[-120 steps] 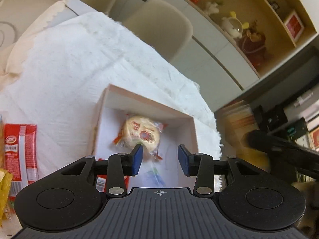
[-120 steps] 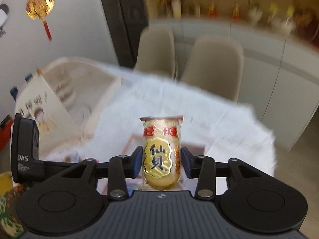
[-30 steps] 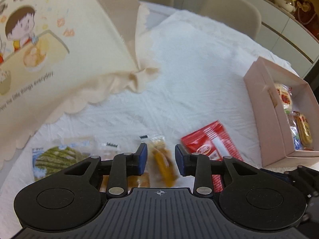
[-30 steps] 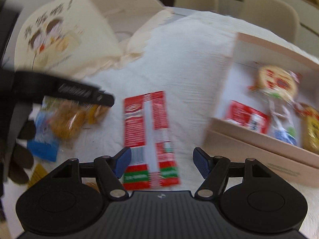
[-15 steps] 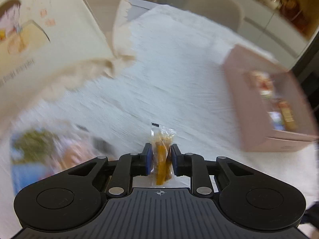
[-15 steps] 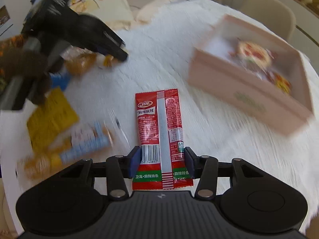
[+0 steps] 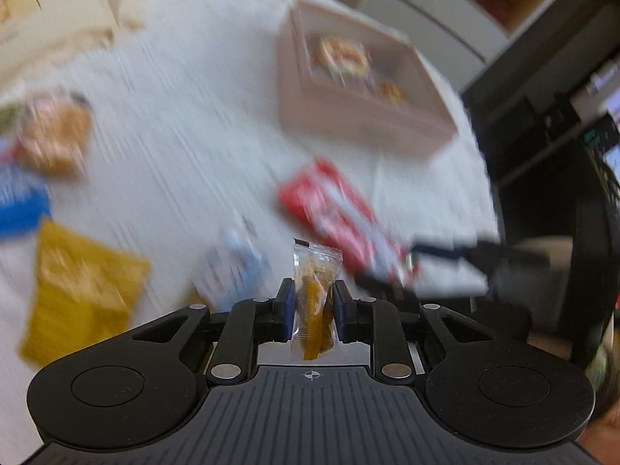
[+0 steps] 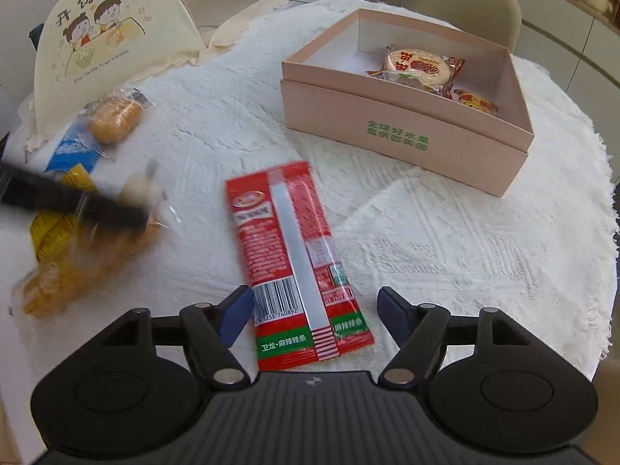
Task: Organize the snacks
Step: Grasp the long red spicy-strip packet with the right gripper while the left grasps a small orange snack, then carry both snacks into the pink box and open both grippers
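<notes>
My left gripper (image 7: 311, 306) clamps an upright clear packet (image 7: 314, 297) of orange snack above the table. My right gripper (image 8: 310, 316) stands spread wide, the red pouch (image 8: 295, 261) flat on the cloth between its fingers. The pink box (image 8: 403, 131) lies ahead, slightly right, snacks inside.

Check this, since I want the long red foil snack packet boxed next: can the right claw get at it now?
Probably yes. The right claw is open, its fingers either side of the long red foil snack packet, which lies flat on the white tablecloth with nothing on it.
</notes>
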`<act>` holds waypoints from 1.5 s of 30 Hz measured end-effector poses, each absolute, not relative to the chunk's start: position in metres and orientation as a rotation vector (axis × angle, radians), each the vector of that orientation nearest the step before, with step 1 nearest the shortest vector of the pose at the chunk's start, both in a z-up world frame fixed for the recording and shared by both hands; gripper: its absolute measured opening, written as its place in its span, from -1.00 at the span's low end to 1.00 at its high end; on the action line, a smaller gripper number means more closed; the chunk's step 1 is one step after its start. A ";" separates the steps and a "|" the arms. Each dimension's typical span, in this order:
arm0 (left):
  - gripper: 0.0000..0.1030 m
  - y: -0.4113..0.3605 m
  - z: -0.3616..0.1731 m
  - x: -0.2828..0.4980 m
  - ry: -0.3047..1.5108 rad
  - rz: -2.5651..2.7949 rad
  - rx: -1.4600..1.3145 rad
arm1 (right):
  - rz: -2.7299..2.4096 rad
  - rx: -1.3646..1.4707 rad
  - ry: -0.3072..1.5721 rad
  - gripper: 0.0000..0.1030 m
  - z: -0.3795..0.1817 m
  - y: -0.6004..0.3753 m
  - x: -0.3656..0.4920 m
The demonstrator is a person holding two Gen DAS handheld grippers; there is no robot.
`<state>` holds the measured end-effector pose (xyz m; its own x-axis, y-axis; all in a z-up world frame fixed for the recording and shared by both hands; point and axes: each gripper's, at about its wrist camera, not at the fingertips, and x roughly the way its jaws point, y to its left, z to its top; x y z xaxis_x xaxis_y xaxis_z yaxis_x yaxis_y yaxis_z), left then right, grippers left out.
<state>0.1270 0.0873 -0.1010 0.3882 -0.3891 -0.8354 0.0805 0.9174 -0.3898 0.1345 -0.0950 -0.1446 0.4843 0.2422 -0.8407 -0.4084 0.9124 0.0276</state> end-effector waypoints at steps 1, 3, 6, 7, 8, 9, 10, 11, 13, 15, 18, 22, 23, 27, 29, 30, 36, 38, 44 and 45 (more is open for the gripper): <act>-0.52 0.084 -0.107 0.122 1.150 -0.303 -0.297 | 0.402 -0.192 0.985 0.41 -0.145 -0.093 0.135; -0.50 0.079 -0.117 0.114 1.168 -0.281 -0.270 | 0.421 -0.214 0.979 0.41 -0.145 -0.092 0.133; -0.47 0.074 -0.127 0.106 1.176 -0.255 -0.211 | 0.450 -0.261 0.975 0.42 -0.148 -0.088 0.130; -0.46 0.072 -0.127 0.105 1.165 -0.255 -0.196 | 0.454 -0.264 0.970 0.42 -0.149 -0.087 0.130; -0.45 0.071 -0.127 0.104 1.161 -0.253 -0.182 | 0.459 -0.263 0.968 0.43 -0.149 -0.088 0.129; -0.45 0.070 -0.127 0.103 1.159 -0.249 -0.177 | 0.462 -0.261 0.967 0.44 -0.150 -0.089 0.129; -0.45 0.070 -0.128 0.102 1.159 -0.246 -0.178 | 0.464 -0.263 0.966 0.47 -0.149 -0.091 0.129; -0.45 0.069 -0.128 0.102 1.158 -0.241 -0.179 | 0.468 -0.258 0.966 0.47 -0.150 -0.092 0.129; -0.45 0.066 -0.128 0.102 1.154 -0.234 -0.175 | 0.473 -0.257 0.964 0.47 -0.149 -0.094 0.129; -0.42 0.061 -0.127 0.100 1.150 -0.236 -0.153 | 0.475 -0.268 0.936 0.47 -0.145 -0.094 0.128; -0.45 0.057 -0.128 0.095 1.150 -0.244 -0.145 | 0.499 -0.290 0.896 0.47 -0.138 -0.087 0.133; -0.46 0.065 -0.130 0.087 1.146 -0.222 -0.214 | 0.526 -0.257 0.930 0.47 -0.142 -0.068 0.160; -0.47 0.065 -0.130 0.087 1.149 -0.221 -0.223 | 0.528 -0.253 0.956 0.42 -0.145 -0.064 0.166; -0.52 0.061 -0.126 0.091 1.176 -0.212 -0.223 | 0.534 -0.307 0.963 -0.06 -0.135 -0.059 0.159; -0.53 0.058 -0.122 0.093 1.177 -0.220 -0.223 | 0.540 -0.273 0.975 -0.08 -0.119 -0.073 0.148; -0.53 0.055 -0.117 0.093 1.170 -0.231 -0.221 | 0.543 -0.259 0.978 -0.08 -0.111 -0.082 0.142; -0.53 0.039 -0.079 0.105 1.078 -0.308 -0.216 | 0.518 -0.194 0.928 -0.09 -0.054 -0.132 0.129; -0.53 0.039 -0.052 0.117 1.002 -0.338 -0.242 | 0.496 -0.167 0.857 -0.09 -0.024 -0.144 0.132; -0.53 0.048 0.032 0.172 0.753 -0.417 -0.311 | 0.449 -0.071 0.645 -0.09 0.068 -0.176 0.163; -0.52 0.047 0.040 0.186 0.735 -0.425 -0.306 | 0.439 -0.057 0.636 -0.09 0.077 -0.178 0.174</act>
<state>0.1863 0.0467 0.0404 0.6634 -0.4744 -0.5786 0.2642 0.8720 -0.4121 0.1739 -0.1784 0.0768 0.7161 0.3787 -0.5863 -0.4134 0.9070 0.0809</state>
